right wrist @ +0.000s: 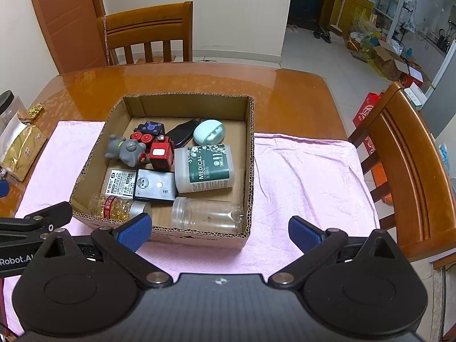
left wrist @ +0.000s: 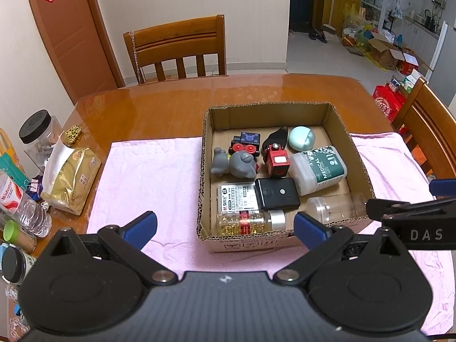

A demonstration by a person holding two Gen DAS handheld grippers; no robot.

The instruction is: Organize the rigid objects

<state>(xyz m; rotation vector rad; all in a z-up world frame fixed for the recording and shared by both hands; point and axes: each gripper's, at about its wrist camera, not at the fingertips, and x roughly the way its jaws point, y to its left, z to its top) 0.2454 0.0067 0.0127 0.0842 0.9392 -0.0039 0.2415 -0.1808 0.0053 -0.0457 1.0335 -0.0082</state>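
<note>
Left gripper (left wrist: 225, 226): you held its jaws spread wide with nothing between them, low over the pink cloth (left wrist: 151, 176) at the near edge of the cardboard box (left wrist: 336, 119).
Hidden or unclear, left edge: the table's left side was crowded and cut off in your left view; only a gold bag (left wrist: 71, 179), a black-lidded jar (left wrist: 40, 131) and a water bottle (left wrist: 22, 205) read clearly.
Box contents: a grey mouse figure (left wrist: 236, 162), a dark toy train (left wrist: 246, 142) and a red toy (left wrist: 278, 161) lay at the back; a white labelled pack (left wrist: 236, 195) touched a black case (left wrist: 276, 193); a capsule bottle (left wrist: 250, 221) lay on its side along the near wall.
Hard to make out: the black object (right wrist: 182, 134) behind the red toy was half covered, so you could not tell what it was.
Right of centre: a mint round case (right wrist: 209, 132), a MEDICAL swab tub (right wrist: 203, 168) and a clear empty jar (right wrist: 208, 213) on its side.
View difference: your right view showed the clear jar whole; in the left view the other gripper covered its end.
Right gripper (right wrist: 219, 230): jaws wide apart, empty, straddling the box's near right corner from above.
Surroundings: wooden chairs (right wrist: 404, 165) stood at the table.
</note>
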